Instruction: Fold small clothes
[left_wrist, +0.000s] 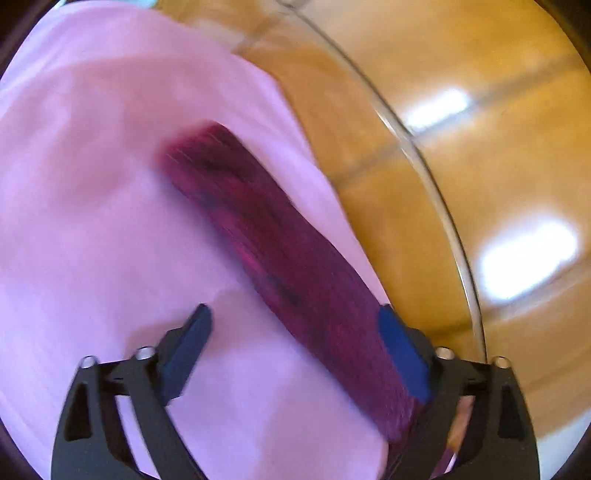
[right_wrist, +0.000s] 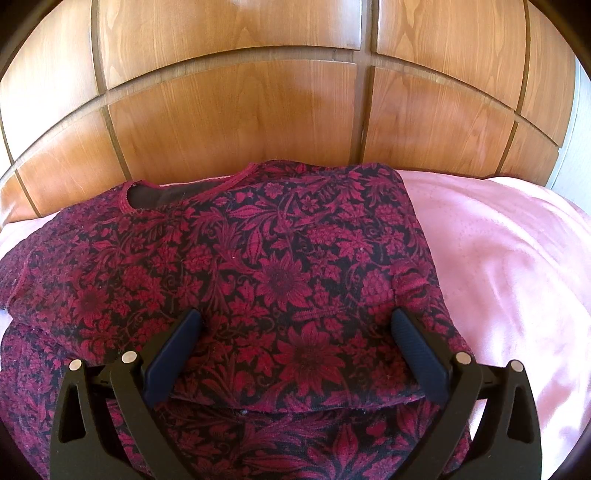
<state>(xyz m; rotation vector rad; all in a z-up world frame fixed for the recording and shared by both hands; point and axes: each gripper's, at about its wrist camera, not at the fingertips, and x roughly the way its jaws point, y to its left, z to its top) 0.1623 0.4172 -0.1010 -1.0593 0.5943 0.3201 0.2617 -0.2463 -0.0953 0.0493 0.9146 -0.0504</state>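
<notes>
Your right gripper (right_wrist: 295, 350) hovers, jaws released, over the floral top (right_wrist: 258, 266), partly folded on the pink bed sheet (right_wrist: 517, 258). Left gripper (left_wrist: 295, 354) is released too. Take the hem at six o'clock, fold toward twelve, edges aligned.

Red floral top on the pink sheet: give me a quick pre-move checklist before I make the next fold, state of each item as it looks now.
1. Left gripper free of cloth: ok, jaws stand apart with nothing pinched, though the view is motion-blurred.
2. Right gripper free of cloth: ok, jaws open above the red floral top, not pinching it.
3. One side already folded in: ok, a folded edge runs down the top's right side in the right wrist view.
4. Neckline visible and flat: ok.
5. Pink sheet smooth beside the garment: ok, only slight ripples.
6. Far sleeve's lie: cannot tell, the left wrist view shows only a blurred red strip.
</notes>
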